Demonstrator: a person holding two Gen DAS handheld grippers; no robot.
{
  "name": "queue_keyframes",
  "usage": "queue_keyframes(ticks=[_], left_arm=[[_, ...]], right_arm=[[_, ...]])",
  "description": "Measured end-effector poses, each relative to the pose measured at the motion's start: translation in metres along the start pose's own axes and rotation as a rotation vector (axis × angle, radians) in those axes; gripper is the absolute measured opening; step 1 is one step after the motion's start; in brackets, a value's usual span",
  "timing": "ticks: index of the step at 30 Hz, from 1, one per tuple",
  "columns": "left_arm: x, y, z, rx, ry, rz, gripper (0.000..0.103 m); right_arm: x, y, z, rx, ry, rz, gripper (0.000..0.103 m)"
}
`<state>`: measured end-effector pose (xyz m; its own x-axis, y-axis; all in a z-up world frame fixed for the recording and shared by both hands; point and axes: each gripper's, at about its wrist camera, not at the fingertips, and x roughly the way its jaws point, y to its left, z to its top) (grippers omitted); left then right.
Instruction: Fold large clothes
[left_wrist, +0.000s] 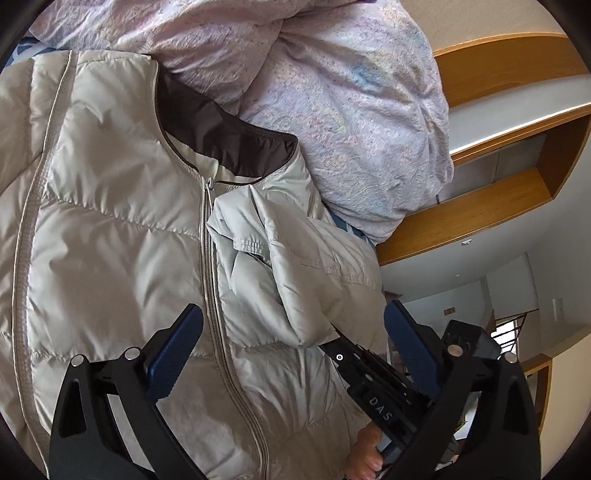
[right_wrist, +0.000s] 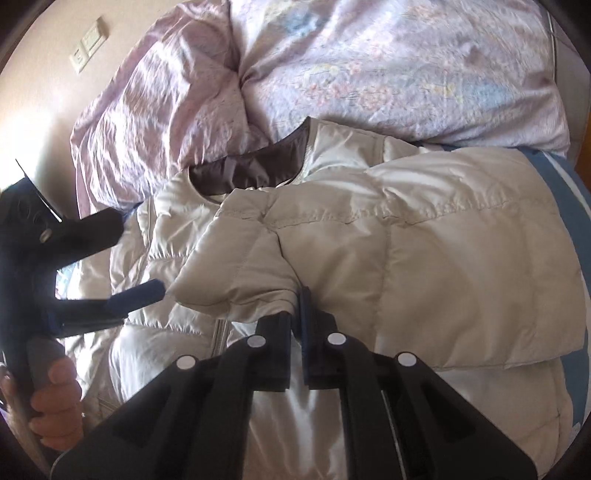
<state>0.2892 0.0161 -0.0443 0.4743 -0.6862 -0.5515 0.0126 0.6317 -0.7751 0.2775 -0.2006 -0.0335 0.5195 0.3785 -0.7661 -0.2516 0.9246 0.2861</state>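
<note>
Nearest to you in the right wrist view, your right tongs (right_wrist: 300, 314) are pinched tight on the cuff end of the sleeve (right_wrist: 236, 273), the blue pads pressed together with the pale fabric caught between them. That sleeve is folded across the chest of the puffer jacket (right_wrist: 443, 258), which lies zipped up and front-side up on the bed. In the left wrist view the same right tongs (left_wrist: 334, 332) show up low at centre right, reaching in from below with the sleeve (left_wrist: 280, 273) draped over their tip, and your right hand (left_wrist: 364, 454) grips the handle at the bottom edge.

Your left tongs (left_wrist: 291, 332) are spread wide and hold nothing; one blue pad (left_wrist: 173, 354) hovers over the jacket (left_wrist: 110, 221) just left of the zipper (left_wrist: 212, 295), the other pad sits out past the jacket's right edge. From the right wrist view the left tongs (right_wrist: 133, 258) appear at the left, open, above the jacket's far side, with your left hand (right_wrist: 51, 402) wrapped around the handle.

Farther along, the jacket's dark collar lining (left_wrist: 225, 136) points toward a bunched lilac floral duvet (left_wrist: 332, 103) that touches the collar end. Beyond the duvet stands a wooden shelf unit (left_wrist: 498, 192), and in the right wrist view a wall switch plate (right_wrist: 88, 42) sits on the wall at upper left.
</note>
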Motion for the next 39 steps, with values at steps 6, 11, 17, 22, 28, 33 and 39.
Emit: queue_keyframes(ticks=[6,11,17,22,28,33,39], left_arm=[[0.021,0.004,-0.001,-0.029,0.055,0.049,0.077],[0.022,0.017,0.005,-0.066,0.033,0.077,0.033],[0.003,0.012,0.005,0.011,-0.031,0.142,0.016],[-0.032,0.013,0.005,0.064,-0.114,0.218,0.015],[-0.035,0.035,-0.003,0.061,-0.100,0.307,0.015],[-0.027,0.041,-0.013,0.089,-0.107,0.363,0.019],[-0.026,0.041,-0.016,0.094,-0.109,0.389,0.031]], right_arm=[[-0.008,0.030,-0.004,-0.085,-0.043,-0.021,0.005],[-0.005,0.043,-0.012,-0.129,-0.039,-0.045,0.007],[-0.007,0.049,-0.012,-0.150,-0.019,-0.027,0.029],[-0.047,0.037,-0.003,-0.145,-0.167,-0.077,0.060],[-0.033,-0.012,0.022,-0.037,-0.185,-0.277,0.040],[0.010,-0.037,0.018,-0.033,-0.085,-0.391,0.037],[0.045,-0.026,0.004,-0.161,-0.016,-0.535,0.040]])
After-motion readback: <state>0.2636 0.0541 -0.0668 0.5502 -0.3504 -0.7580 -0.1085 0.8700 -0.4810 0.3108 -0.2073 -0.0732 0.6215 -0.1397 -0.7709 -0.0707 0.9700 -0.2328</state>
